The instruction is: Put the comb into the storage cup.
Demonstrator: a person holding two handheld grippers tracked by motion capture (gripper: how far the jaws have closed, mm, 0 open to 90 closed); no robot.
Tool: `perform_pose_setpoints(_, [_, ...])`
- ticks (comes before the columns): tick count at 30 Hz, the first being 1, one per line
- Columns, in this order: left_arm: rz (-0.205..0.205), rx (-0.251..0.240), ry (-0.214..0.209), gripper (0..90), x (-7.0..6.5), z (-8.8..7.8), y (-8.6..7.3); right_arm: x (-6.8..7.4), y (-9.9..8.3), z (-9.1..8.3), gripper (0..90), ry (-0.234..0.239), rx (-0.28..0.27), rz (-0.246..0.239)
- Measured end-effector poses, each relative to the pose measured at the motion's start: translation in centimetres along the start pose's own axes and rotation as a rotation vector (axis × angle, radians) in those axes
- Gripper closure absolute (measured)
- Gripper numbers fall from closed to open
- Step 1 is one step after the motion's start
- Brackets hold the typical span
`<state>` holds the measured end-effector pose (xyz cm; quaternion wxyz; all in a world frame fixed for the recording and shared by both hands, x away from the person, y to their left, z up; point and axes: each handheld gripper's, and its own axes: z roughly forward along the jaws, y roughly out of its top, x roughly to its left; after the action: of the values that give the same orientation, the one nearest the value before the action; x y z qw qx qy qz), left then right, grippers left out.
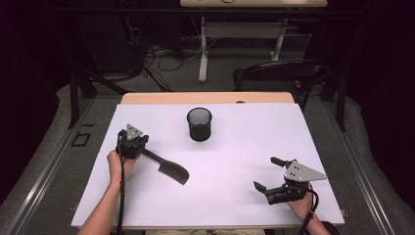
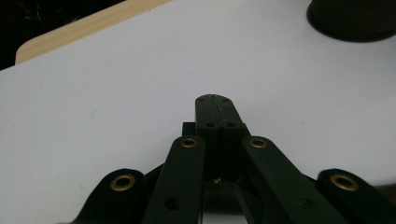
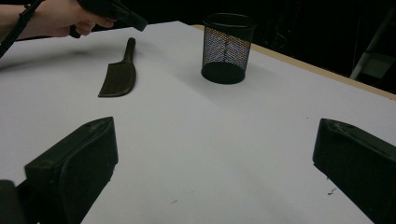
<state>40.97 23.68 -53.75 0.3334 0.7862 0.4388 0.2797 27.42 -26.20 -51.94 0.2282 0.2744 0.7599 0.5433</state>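
Observation:
A black spatula (image 1: 169, 168) lies flat on the white table left of the middle, its handle pointing toward my left gripper (image 1: 133, 143). That gripper is held just above the handle's end, its jaws pressed together with nothing between them (image 2: 212, 100). In the right gripper view the spatula (image 3: 119, 77) rests on the table under the left hand. A black mesh cup (image 1: 199, 124) stands upright at the far middle; it appears empty (image 3: 226, 46). My right gripper (image 1: 266, 173) is low at the near right, jaws wide open (image 3: 217, 135) and pointing toward the cup and spatula.
A white sheet (image 1: 235, 196) covers the table; a bare wooden strip (image 1: 205, 98) runs along the far edge. A dark chair (image 1: 279, 73) stands behind the table at right. Beyond it are cables on the floor and another table's legs (image 1: 203, 54).

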Motion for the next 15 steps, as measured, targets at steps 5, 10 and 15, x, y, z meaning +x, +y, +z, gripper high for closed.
perform_pose_setpoints(5, [-0.008,0.026,0.011,90.0,0.43,0.26,-0.35,0.03,0.00,0.02,0.0,0.002,0.003,-0.002])
perform_pose_setpoints(10, [0.000,0.042,0.016,90.0,0.42,0.62,-0.54,0.06,-0.01,0.10,0.0,0.004,0.007,-0.001])
perform_pose_setpoints(15, [0.009,0.058,0.011,90.0,0.41,0.91,-0.73,0.05,-0.02,0.07,0.0,0.005,0.007,-0.001])
